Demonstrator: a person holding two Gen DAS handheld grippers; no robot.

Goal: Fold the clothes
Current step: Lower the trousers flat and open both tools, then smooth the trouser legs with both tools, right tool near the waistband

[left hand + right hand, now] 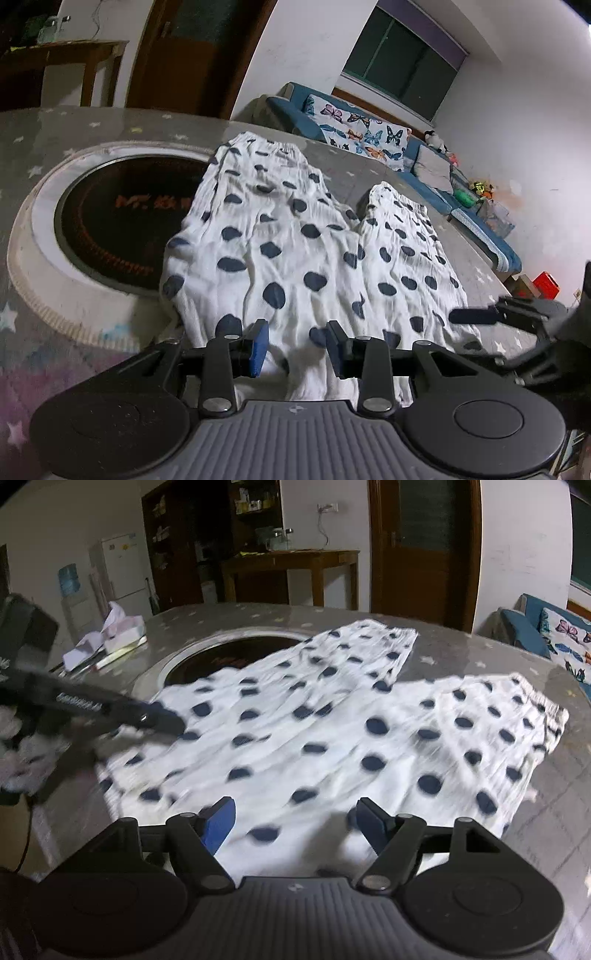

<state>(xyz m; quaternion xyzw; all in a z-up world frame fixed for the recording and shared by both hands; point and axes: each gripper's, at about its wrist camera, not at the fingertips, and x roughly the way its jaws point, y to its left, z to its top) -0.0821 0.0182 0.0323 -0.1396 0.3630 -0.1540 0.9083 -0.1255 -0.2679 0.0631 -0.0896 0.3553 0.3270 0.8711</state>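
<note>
White trousers with dark blue dots lie spread flat on the grey star-patterned table, both legs pointing away. They also show in the right wrist view. My left gripper is open, its blue pads either side of the cloth's near edge, with a fold of fabric between them. My right gripper is open and low over the near edge of the trousers. The right gripper shows at the right edge of the left wrist view. The left gripper shows blurred at the left of the right wrist view.
A round black cooktop in a white ring is set into the table, partly under the left trouser leg. Tissues and papers lie at the table's far left. A blue sofa stands beyond the table.
</note>
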